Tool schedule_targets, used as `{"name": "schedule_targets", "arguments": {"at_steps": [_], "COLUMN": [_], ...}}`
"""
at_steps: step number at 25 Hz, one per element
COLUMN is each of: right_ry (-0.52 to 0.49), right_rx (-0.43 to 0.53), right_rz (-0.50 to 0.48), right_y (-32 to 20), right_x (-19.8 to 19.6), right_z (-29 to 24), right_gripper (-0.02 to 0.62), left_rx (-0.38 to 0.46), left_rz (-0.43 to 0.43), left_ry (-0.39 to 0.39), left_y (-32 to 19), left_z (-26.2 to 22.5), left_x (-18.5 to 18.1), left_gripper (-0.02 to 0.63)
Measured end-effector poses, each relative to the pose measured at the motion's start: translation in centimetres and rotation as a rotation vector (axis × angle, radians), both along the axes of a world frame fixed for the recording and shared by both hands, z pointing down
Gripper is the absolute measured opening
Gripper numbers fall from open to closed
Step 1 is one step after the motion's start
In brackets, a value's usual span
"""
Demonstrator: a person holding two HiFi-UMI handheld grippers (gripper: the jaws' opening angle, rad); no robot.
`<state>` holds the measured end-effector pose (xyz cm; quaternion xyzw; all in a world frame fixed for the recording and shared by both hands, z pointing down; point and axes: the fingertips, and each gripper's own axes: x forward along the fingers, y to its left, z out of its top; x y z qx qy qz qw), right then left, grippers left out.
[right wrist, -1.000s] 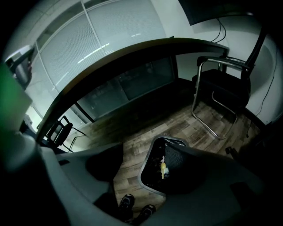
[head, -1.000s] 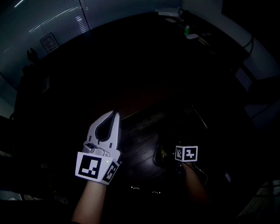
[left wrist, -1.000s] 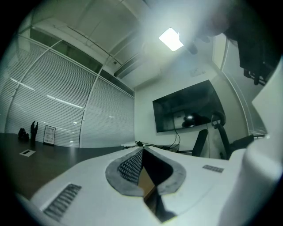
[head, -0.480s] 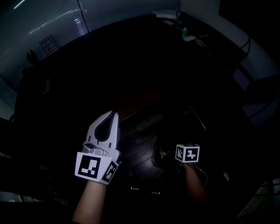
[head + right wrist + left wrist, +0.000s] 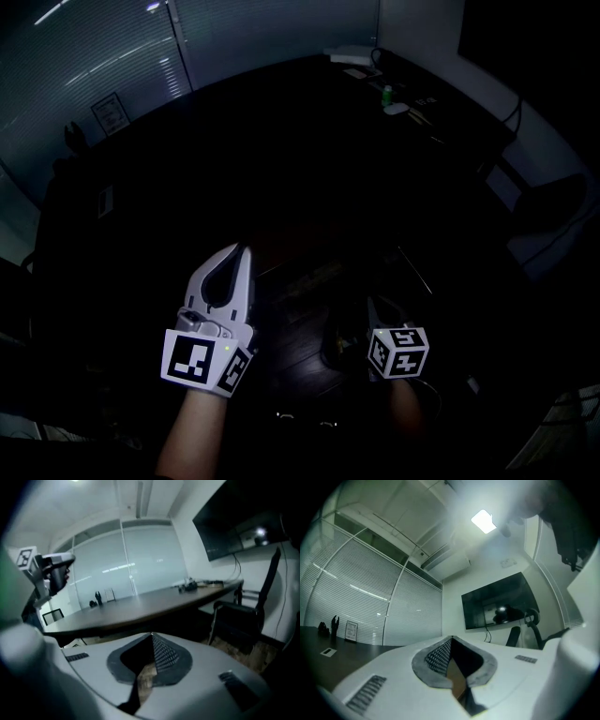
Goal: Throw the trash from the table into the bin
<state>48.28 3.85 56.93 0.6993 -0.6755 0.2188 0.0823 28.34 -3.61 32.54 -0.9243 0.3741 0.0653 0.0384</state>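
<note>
Right gripper view: right gripper (image 5: 151, 634) just closed empty, table (image 5: 140, 609) beyond.

1. The white plastic left gripper (image 5: 242, 251) had grey pads (image 5: 439, 657) with a fine ribbed grid.
2. Its marker cube (image 5: 192, 359) bore black squares on white.
3. The long wooden table (image 5: 140, 606) was dark brown.
4. The slatted window blinds (image 5: 361, 597) were pale grey-white, in thin horizontal stripes.
5. The flat wall screen (image 5: 499, 602) was black.
6. The office chair (image 5: 239, 613) was black.

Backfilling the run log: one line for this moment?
left gripper: shut, empty | right gripper: jaws just closed, nothing between
</note>
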Motion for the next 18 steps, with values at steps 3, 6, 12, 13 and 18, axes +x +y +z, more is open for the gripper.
{"name": "schedule_targets", "arguments": {"at_steps": [3,6,12,13,18], "right_ry": [0.072,0.153,0.263,0.274,0.317], "right_rx": [0.148,0.296,0.546,0.569,0.580], "right_rz": [0.005,0.023,0.061,0.063,0.056], "right_y": [0.2,0.6,2.0,2.3,2.8], "right_x": [-0.8,-1.3,-2.2,-2.3,-2.6], "right_z": [-6.8,-13.9,-26.6,-27.7,-28.9], "right_gripper": [0.006,0.006,0.006,0.006,0.005], "left_rx": [0.012,0.021,0.035,0.036,0.049], "left_rz": [-0.001,0.000,0.010,0.011,0.002], "left_ry": [0.010,0.025,0.048,0.051,0.058], "left_y": [0.6,1.1,2.6,2.8,3.3], "left_z": [-1.4,-2.7,-4.8,-5.0,-5.8], "left_x": [-0.2,-0.2,0.0,0.1,-0.1], "left_gripper": [0.000,0.000,0.000,0.000,0.000]}}
